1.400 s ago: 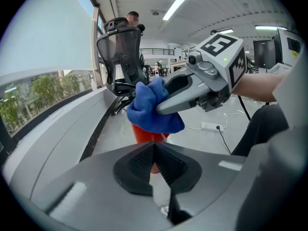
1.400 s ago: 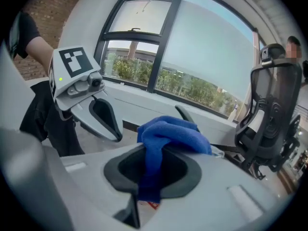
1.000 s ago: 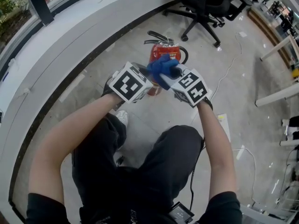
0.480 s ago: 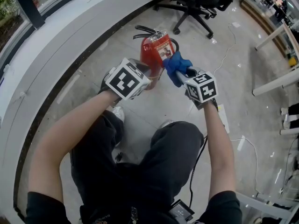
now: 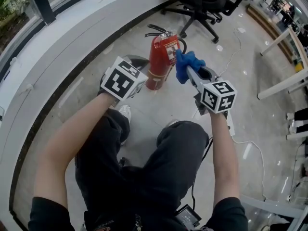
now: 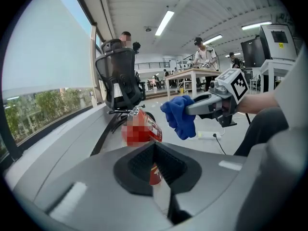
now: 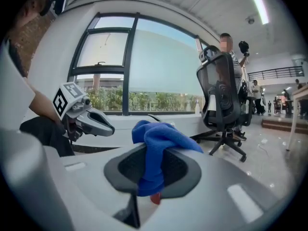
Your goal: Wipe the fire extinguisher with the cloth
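Right, from my seat the fire extinguisher is standing on the glossy floor in front of the person's knees, red body upright, with its black handle and hose at the top. It sits between the curved white ledge on one side and an office chair further back.

The right gripper has its tongs clamped on the blue cloth. In the right gripper view the fabric is pinched between the pads, bunching out above them and hanging down below. In the head view the cloth is level with the upper part of the extinguisher, just beside its labelled side. I cannot tell whether the fabric touches the cylinder.

The left gripper is on the other side of the extinguisher, lower down and near the base. Its tongs are together with nothing between them. In the left gripper view I can only see a strip of the red cylinder beyond the closed tips, so it is not gripping the extinguisher. That view also shows the right gripper reaching in from the right with the cloth drooping from its tongs, and a white power strip lying on the floor behind.
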Demonstrator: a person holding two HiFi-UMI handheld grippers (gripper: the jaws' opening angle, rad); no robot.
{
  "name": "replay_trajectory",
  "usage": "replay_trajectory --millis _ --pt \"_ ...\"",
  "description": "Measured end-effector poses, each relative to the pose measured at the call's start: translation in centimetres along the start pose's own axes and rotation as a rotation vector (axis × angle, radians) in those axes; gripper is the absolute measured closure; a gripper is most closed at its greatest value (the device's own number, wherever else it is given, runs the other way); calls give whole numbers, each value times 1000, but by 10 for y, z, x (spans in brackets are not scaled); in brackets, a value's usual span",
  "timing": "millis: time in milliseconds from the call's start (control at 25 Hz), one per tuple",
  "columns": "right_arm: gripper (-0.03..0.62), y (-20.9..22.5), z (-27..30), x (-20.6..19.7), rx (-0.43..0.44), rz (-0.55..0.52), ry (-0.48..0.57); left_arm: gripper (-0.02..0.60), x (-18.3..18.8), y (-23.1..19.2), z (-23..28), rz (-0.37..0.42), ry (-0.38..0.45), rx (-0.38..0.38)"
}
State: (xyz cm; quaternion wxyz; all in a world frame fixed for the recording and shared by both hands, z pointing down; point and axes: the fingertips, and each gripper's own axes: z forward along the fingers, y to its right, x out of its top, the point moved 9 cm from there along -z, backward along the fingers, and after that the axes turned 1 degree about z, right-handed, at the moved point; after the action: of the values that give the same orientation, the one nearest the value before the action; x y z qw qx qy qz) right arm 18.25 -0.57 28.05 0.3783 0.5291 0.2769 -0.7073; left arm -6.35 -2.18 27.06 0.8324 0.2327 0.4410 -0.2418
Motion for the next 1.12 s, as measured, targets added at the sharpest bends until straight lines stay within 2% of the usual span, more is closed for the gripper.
replay_trajectory --millis 240,320,480,640,920,1120 --pt "525 -50 -38 37 25 -7 153 575 25 14 -55 56 212 71" --pt "525 -64 -52 48 27 -11 192 575 37 24 -73 93 252 69" --pt "525 -94 -78 66 28 -33 239 575 52 42 -106 123 262 33" --pt "525 -123 -104 80 28 -47 269 575 58 60 -137 81 289 1" --pt "525 -165 -142 95 36 -11 356 575 60 86 -184 55 356 -10" --pt "525 -192 -153 100 47 -17 369 575 56 101 -205 17 405 -25"
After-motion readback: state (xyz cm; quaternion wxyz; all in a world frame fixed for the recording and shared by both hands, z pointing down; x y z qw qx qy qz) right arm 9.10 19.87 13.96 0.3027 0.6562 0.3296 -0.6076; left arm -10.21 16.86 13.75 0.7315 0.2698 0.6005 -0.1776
